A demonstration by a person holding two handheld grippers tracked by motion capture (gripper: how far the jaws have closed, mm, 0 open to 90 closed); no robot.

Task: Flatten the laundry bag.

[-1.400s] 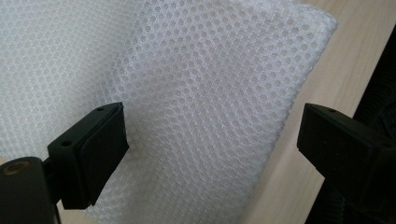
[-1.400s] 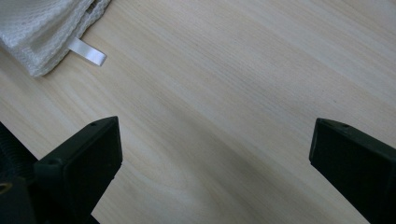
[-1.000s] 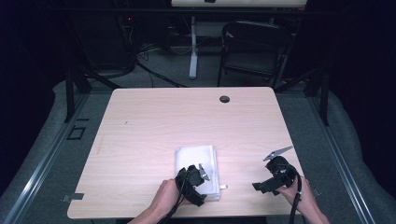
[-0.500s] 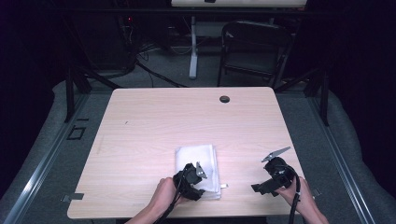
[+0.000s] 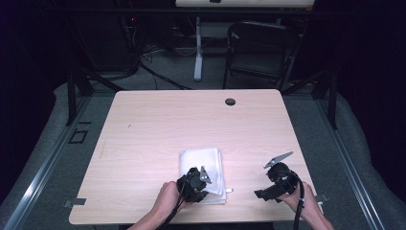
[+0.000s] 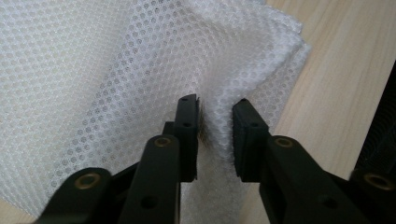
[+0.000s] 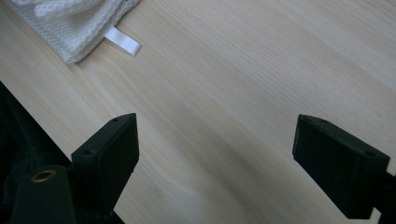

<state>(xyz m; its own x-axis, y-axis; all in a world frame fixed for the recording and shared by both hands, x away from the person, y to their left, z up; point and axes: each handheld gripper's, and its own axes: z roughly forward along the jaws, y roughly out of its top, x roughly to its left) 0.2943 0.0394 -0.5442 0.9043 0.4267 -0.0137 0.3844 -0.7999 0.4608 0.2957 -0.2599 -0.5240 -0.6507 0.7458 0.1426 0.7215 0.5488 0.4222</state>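
A folded white mesh cloth point(image 5: 203, 163) lies on the light wood table point(image 5: 191, 120), near its front edge. My left gripper point(image 5: 201, 184) sits on the cloth's near part. In the left gripper view its jaws have just been closing, and a raised fold of the cloth point(image 6: 93, 70) is pinched between the pads of the left gripper point(image 6: 215, 116). My right gripper point(image 5: 265, 189) hovers over bare wood at the front right. The right gripper point(image 7: 215, 140) stands open; its jaws have just been closing a little, with nothing between them. The cloth's corner point(image 7: 60, 23) and its white label point(image 7: 122, 41) lie beyond them.
A small black grommet point(image 5: 230, 101) sits near the table's far edge. A dark folding chair point(image 5: 261, 43) and cables stand on the floor behind the table. The table's front edge runs just under both hands.
The left gripper's jaws have drawn together on the cloth. Both hands stay about where they were.
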